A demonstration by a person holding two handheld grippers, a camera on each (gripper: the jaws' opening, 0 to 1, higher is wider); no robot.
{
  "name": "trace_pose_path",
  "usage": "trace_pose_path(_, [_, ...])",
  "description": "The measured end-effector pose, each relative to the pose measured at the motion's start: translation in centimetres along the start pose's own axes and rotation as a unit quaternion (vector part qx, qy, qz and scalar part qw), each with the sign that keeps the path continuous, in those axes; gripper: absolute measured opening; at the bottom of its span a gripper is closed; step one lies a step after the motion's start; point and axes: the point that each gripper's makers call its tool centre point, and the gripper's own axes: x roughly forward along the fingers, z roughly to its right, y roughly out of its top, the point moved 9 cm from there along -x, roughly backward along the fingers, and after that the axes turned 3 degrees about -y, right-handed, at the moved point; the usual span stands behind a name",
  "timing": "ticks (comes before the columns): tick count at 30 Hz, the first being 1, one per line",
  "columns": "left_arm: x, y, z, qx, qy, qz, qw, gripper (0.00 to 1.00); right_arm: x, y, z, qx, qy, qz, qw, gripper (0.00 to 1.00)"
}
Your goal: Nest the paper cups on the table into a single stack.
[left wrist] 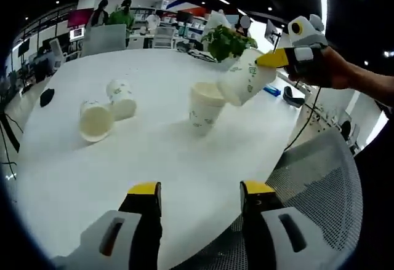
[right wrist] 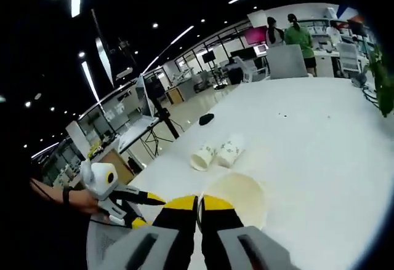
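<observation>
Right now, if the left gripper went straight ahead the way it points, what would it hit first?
Probably the upright cup on the table, just ahead between the left gripper jaws' line; nothing lies on the bare tabletop before it, though depth is unclear.

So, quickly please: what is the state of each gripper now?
Left gripper: open, holding nothing.
Right gripper: shut on the rim of a paper cup.

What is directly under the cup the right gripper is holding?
The held cup hangs tilted in the right gripper, apart from an upright cup standing on the white table just below it. That cup's far side is hidden by the held one.
</observation>
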Motion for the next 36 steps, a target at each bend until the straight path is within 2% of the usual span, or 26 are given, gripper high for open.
trace_pose_path(2, [0.0,0.0,0.0,0.002,0.001,0.001,1.0,0.52,0.4,0.4,0.8,-0.001,-0.002,0.001,1.0,0.0])
trace_pose_path(4, [0.0,0.0,0.0,0.001,0.003,0.001,1.0,0.52,0.6,0.4,0.4,-0.005,-0.008,0.0,1.0,0.0])
trace_pose_path(11, [-0.1,0.0,-0.5,-0.011,0.008,0.005,0.9999,0.51,2.0,1.1,1.3,-0.024,-0.022,-0.016,0.9993,0.0])
trace_pose_path(17, [-0.1,0.0,-0.2,-0.011,0.008,0.008,0.9999,0.51,3.2,1.5,2.0,-0.027,-0.026,-0.021,0.9991,0.0])
trace_pose_path(23, [-0.2,0.1,0.0,-0.013,0.01,0.008,0.9998,0.5,4.2,1.2,2.4,-0.05,-0.037,-0.047,0.997,0.0])
trace_pose_path(30, [-0.2,0.1,-0.1,-0.016,0.01,0.01,0.9998,0.5,5.1,0.6,3.0,-0.06,-0.041,-0.062,0.9954,0.0])
trace_pose_path(36, [-0.2,0.2,-0.1,-0.017,0.01,0.009,0.9998,0.5,5.1,0.5,2.5,-0.071,-0.042,-0.077,0.9937,0.01])
